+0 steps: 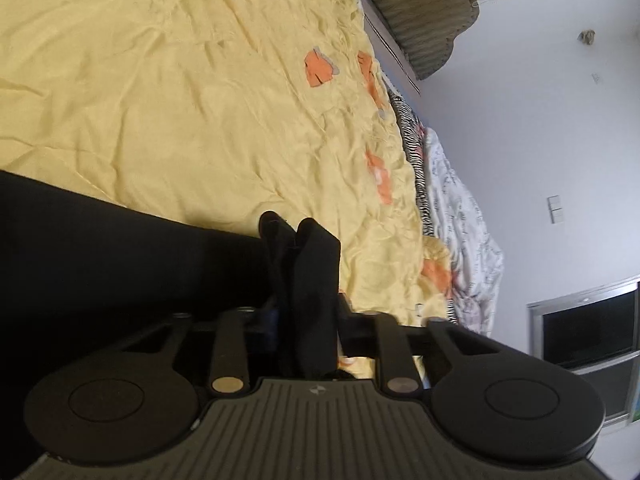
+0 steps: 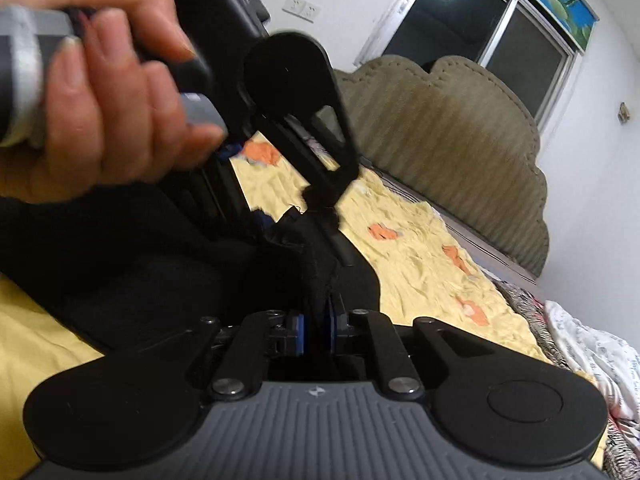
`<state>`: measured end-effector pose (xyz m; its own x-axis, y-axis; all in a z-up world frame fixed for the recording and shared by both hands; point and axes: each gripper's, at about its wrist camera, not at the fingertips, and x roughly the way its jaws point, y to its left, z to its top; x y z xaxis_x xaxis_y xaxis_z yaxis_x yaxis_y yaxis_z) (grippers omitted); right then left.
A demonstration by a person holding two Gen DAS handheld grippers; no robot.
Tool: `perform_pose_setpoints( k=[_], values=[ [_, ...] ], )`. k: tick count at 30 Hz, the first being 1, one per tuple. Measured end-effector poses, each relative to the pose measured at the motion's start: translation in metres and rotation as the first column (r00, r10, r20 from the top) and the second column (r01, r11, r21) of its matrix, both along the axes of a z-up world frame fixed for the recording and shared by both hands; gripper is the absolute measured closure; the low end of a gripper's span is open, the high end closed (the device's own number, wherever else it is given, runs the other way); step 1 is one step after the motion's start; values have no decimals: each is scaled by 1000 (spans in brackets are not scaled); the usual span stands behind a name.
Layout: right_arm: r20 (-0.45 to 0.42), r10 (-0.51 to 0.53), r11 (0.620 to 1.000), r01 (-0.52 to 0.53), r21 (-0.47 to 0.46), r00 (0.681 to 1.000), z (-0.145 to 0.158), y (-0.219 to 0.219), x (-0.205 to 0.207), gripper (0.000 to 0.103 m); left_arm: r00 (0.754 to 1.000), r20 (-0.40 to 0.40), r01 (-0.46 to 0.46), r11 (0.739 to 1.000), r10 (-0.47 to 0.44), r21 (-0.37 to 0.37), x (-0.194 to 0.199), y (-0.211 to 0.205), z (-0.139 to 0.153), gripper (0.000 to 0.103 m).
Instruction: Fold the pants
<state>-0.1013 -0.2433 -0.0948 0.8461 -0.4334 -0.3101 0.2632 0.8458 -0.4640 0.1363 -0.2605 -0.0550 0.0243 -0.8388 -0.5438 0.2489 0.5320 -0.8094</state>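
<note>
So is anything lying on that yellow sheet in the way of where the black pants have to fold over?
Nothing visible does. Both grippers already pinch the black pants: the left gripper and the right gripper. The yellow sheet ahead is wrinkled and shows only its orange printed patches.

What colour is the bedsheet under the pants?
Pale yellow bedsheet with scattered orange patches, clearest in the left wrist view; the pants are black.

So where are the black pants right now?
The black pants are lifted over the yellow bedsheet, pinched in both grippers: bunched in the left gripper and caught in the right gripper close beside it.
</note>
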Motion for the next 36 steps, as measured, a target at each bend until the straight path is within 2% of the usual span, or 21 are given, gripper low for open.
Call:
perform_pose_setpoints(
  k=[2,3,4,6,7,8,9,10,12,17,23,26,30,33,36],
  values=[
    [-11,-26,999,26,32,1000,0,-7,7,64,998,60,0,1000,-1,18,-4,0,6,90],
    [-16,-33,998,34,49,999,0,-10,10,40,996,90,0,1000,-2,26,-6,1,10,90],
    [-6,-30,998,30,59,1000,0,-12,10,36,992,123,2,999,-6,36,-8,2,14,90],
    [12,-16,997,15,80,1000,2,-14,10,37,987,162,13,999,-20,42,-12,2,18,91],
    [14,-11,995,10,98,1000,3,-15,8,42,985,170,17,999,-25,43,-13,3,19,92],
    [13,-2,992,0,126,1000,3,-17,8,53,985,171,20,999,-27,47,-14,3,18,94],
    [4,3,988,-4,152,1000,4,-17,9,78,985,173,21,998,-29,51,-14,3,17,94],
    [1,-10,987,10,160,1000,4,-18,11,84,984,178,18,998,-27,54,-15,5,17,97],
    [13,-12,992,11,129,1000,6,-12,9,90,980,196,7,998,-19,64,-18,11,19,98],
    [44,71,991,-75,113,997,19,14,2,91,968,250,-48,997,31,61,-23,52,37,99],
    [61,231,964,-237,119,971,33,59,11,91,947,307,-149,978,98,148,-25,114,51,99],
    [72,311,936,-319,149,948,37,78,19,91,924,359,-218,952,130,214,-27,145,56,99],
    [66,408,896,-413,164,911,37,104,33,91,893,422,-302,905,158,300,-24,182,60,99],
    [46,461,869,-461,180,886,31,120,46,91,889,427,-331,876,166,349,-19,199,54,99],
    [21,491,854,-485,190,871,26,129,57,91,887,428,-350,858,174,375,-16,211,46,98]
  ],
)
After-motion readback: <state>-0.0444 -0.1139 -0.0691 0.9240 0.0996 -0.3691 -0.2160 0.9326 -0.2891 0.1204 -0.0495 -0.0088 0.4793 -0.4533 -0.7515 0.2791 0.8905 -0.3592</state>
